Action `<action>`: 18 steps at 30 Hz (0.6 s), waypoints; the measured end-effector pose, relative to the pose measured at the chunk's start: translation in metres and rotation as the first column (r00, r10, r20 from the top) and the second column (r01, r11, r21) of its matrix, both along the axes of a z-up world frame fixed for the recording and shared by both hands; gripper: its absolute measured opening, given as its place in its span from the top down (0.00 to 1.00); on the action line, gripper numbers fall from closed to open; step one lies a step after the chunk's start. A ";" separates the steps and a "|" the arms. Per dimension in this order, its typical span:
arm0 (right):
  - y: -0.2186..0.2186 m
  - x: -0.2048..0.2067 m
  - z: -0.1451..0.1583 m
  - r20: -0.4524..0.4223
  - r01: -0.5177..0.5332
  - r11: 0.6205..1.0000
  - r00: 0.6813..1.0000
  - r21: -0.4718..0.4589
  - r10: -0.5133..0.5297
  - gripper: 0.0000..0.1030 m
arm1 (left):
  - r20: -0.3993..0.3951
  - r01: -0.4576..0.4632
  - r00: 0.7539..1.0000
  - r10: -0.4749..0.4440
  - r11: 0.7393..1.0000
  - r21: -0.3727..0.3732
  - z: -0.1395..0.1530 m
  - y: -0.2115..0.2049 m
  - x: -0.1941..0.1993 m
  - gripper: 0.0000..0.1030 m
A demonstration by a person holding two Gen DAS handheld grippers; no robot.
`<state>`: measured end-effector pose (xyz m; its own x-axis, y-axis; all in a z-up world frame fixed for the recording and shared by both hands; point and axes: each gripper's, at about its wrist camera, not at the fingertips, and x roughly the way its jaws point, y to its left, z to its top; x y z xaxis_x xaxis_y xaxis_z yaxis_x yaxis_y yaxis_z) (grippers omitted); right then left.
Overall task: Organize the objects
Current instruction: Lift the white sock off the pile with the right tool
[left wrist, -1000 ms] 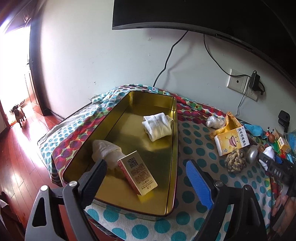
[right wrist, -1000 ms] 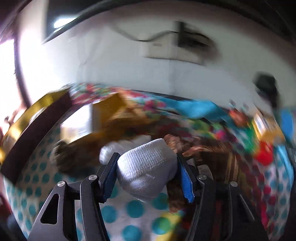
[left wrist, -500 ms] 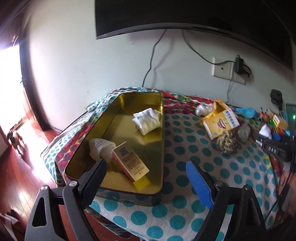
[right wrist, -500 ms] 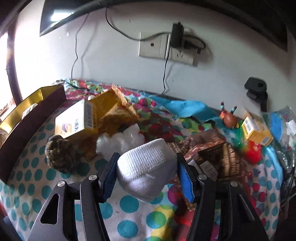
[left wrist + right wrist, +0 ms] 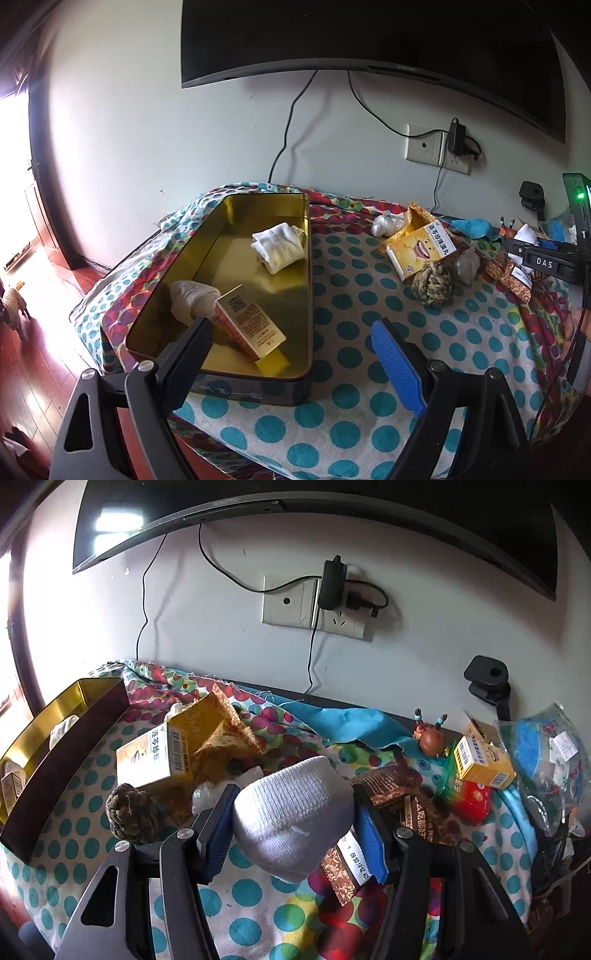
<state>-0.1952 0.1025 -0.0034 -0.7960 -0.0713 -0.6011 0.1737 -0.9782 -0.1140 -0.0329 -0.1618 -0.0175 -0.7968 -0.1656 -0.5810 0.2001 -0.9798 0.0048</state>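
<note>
White ribbed rolled sock [image 5: 291,812] pinched in right tool [image 5: 293,834], left tool [image 5: 291,354] spread, empty.

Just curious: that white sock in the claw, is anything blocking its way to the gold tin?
Partly: the yellow box and rope ball lie between the sock and the tin, though probably clearable overhead.

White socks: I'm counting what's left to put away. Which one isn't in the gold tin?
The rolled white sock clamped in the right gripper; the other two socks lie inside the gold tin.
</note>
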 end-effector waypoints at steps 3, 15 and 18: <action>-0.006 0.003 0.007 -0.015 -0.008 1.000 1.000 0.021 0.008 0.45 | -0.006 -0.011 1.000 0.011 1.000 0.019 0.000 -0.007 0.004 0.13; 0.000 0.005 0.033 -0.034 -0.043 0.999 0.999 -0.010 0.043 0.45 | -0.025 -0.034 0.999 0.035 0.999 0.033 0.004 -0.023 0.017 0.13; 0.007 0.002 0.036 -0.019 -0.024 0.998 1.000 -0.058 0.023 0.45 | -0.035 -0.031 0.999 0.032 0.999 0.022 0.007 -0.023 0.019 0.13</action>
